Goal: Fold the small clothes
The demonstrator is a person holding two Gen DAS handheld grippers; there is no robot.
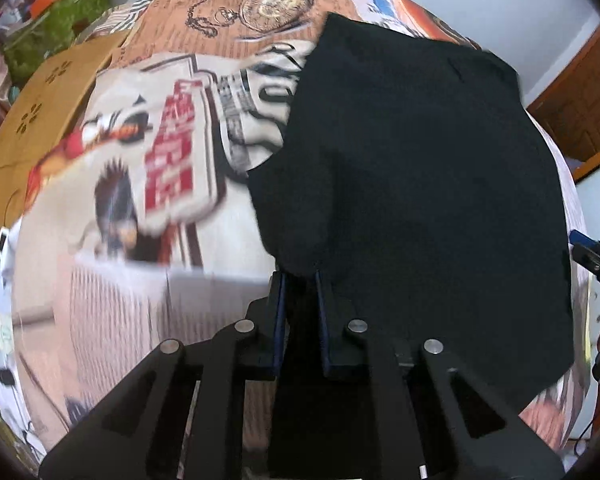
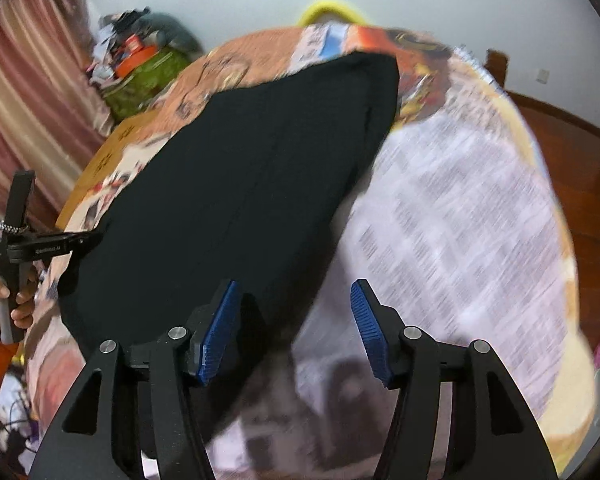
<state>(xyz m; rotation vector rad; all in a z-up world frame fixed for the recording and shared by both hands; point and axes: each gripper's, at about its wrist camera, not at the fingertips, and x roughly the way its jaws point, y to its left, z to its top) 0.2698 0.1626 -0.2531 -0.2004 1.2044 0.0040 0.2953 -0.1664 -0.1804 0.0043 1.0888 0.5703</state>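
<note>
A black garment (image 1: 420, 184) lies spread on a table covered with a printed cloth (image 1: 140, 184). In the left wrist view my left gripper (image 1: 301, 276) is shut on the garment's near edge, with fabric pinched between its blue pads. In the right wrist view the garment (image 2: 252, 184) stretches from the near left to the far middle. My right gripper (image 2: 294, 300) is open with blue ribbed pads, just above the garment's right edge, holding nothing. The left gripper (image 2: 88, 240) shows at the garment's left edge in the right wrist view. The right gripper's tip (image 1: 592, 256) shows at the right edge of the left wrist view.
A cardboard box (image 1: 40, 120) sits at the table's left. A green bag with clutter (image 2: 144, 76) stands beyond the table by pink curtains (image 2: 28, 92). A wooden door (image 1: 580, 108) and floor (image 2: 572, 152) lie to the right.
</note>
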